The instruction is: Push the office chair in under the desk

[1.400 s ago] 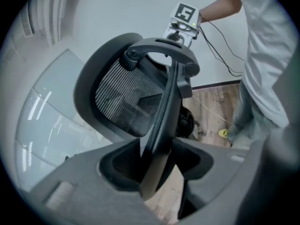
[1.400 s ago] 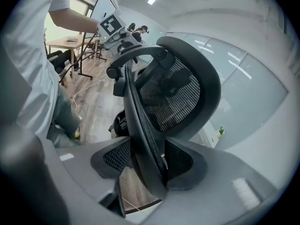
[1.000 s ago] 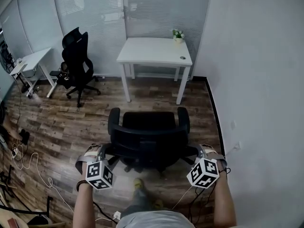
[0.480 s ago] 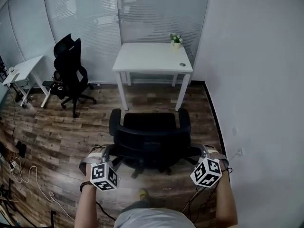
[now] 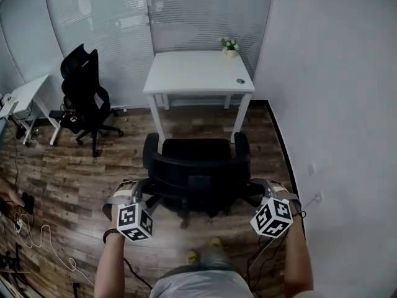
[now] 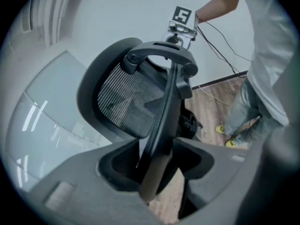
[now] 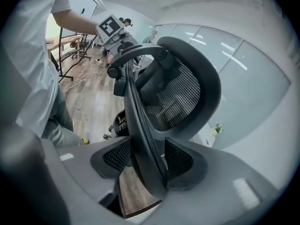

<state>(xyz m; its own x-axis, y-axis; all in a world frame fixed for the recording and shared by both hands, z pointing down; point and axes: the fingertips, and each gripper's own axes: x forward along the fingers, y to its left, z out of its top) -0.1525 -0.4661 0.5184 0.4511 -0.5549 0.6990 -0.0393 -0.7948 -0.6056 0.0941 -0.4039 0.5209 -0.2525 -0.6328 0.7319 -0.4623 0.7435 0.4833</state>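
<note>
Step in hand: by my reading, rolling the black office chair (image 5: pixel 197 174) forward to the white desk (image 5: pixel 198 73).
Chair position: on the wood floor just near of the desk, with its backrest toward the person. The seat front is close to the desk's near legs and not yet under the top.
Alignment: the chair sits roughly centred on the desk opening. Its armrests look about in line with the two near legs, so clearance seems tight.
Doing it well: push with equal force on both sides so the seat does not swivel. Keep the line straight into the gap and go slowly enough to correct before an armrest meets a leg or the desk edge.
Left gripper (image 6: pixel 157 172): clamped on the left rim of the backrest. The dark frame edge fills the gap between its jaws.
Right gripper (image 7: pixel 143 168): clamped on the right rim of the backrest, with its mesh-faced pads pressing both faces of the frame.
Opening: both sets of jaws are only as far apart as the rim is thick.
Nearby: the wall stands close on the right, and a second black chair (image 5: pixel 84 95) is well apart at far left.
</note>
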